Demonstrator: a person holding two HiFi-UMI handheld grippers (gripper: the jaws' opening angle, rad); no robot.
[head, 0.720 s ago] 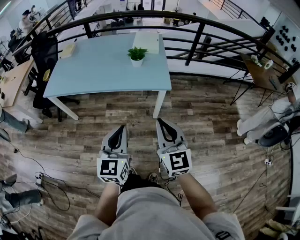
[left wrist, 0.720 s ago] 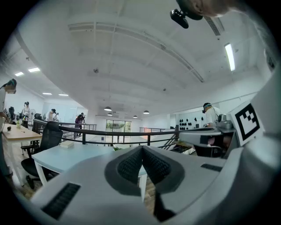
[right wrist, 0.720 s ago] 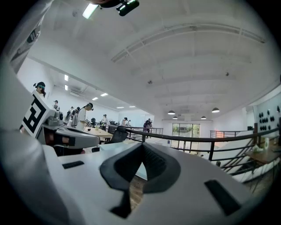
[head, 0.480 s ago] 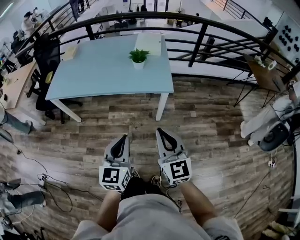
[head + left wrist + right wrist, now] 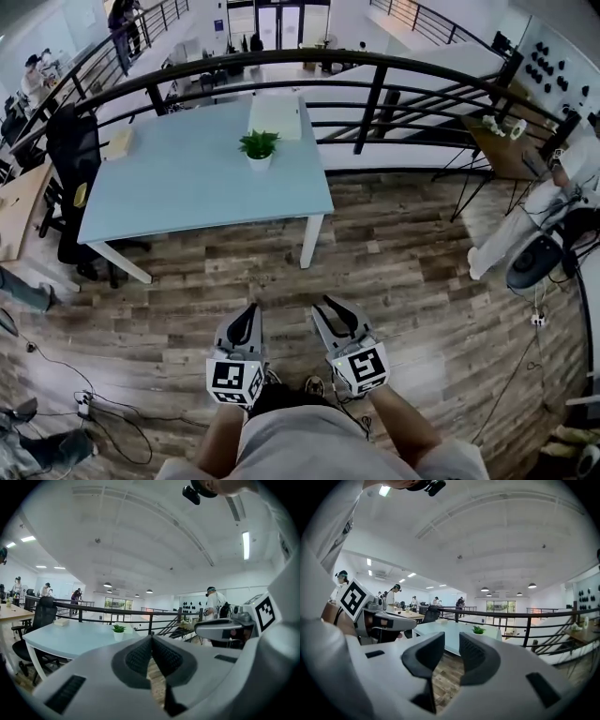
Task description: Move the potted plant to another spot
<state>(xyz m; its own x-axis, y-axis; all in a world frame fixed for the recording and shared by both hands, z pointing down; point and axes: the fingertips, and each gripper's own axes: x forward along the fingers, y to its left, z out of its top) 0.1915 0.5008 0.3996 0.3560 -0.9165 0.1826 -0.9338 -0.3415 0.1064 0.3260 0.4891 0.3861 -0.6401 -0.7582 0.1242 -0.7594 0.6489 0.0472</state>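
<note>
The potted plant, green leaves in a small white pot, stands near the far right of the light blue table. Both grippers hang over the wood floor, well short of the table. My left gripper is shut, its dark pads meeting at the tips with nothing between them. My right gripper is open by a narrow gap and holds nothing. In the left gripper view the plant sits small beyond the left gripper. In the right gripper view the plant shows just past the right gripper.
A black curved railing runs behind the table. A white flat box and a small tan box lie on the table. A black office chair stands at its left. A person sits at the right. Cables trail on the floor at the left.
The head view has tipped: table, plant and both grippers now show lower in the picture, and the table sits a little further left. The grippers stay side by side.
</note>
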